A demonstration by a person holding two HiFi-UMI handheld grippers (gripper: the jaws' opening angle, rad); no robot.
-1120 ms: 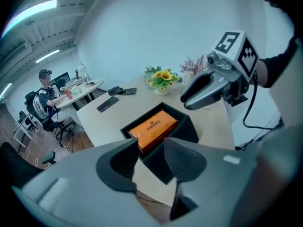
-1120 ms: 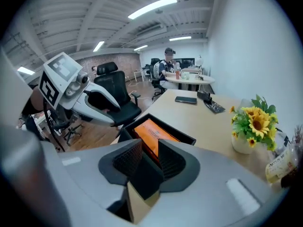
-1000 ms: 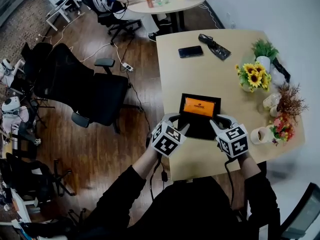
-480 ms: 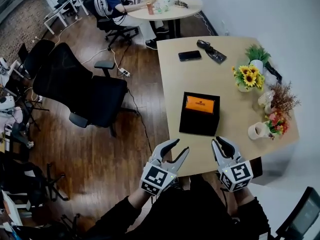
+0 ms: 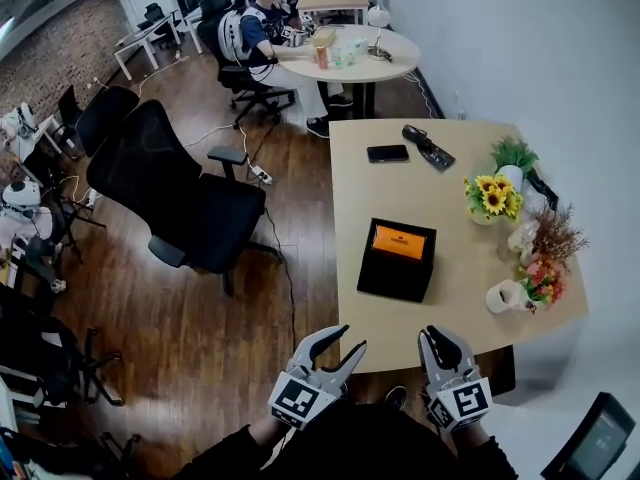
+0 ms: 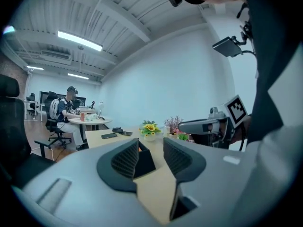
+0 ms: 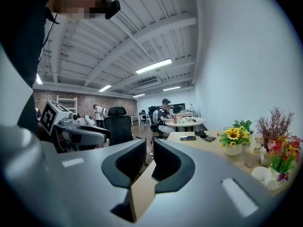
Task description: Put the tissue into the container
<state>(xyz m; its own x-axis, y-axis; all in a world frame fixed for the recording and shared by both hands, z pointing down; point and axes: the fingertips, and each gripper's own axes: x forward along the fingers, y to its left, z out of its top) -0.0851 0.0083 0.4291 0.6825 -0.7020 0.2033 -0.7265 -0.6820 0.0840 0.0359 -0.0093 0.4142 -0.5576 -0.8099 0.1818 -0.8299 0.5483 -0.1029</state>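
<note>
Already the orange tissue pack [image 5: 399, 242] lies in the open top of the black box [image 5: 390, 276], which stands mid-table [image 5: 400, 178]. Both grippers hang past the table's near edge, well apart from the box. The left gripper [image 5: 346, 343] has its jaws a narrow gap apart with nothing between them. The right gripper [image 5: 440, 336] has its jaws drawn together, empty.

It was an open-plan office: black swivel chairs [image 5: 190, 198] at centre left on a wood floor [image 5: 200, 308], a pale desk [image 5: 400, 193] at right, a person [image 5: 252, 30] seated at a round table [image 5: 388, 68] at the top, strip lights [image 6: 79, 40] overhead.
</note>
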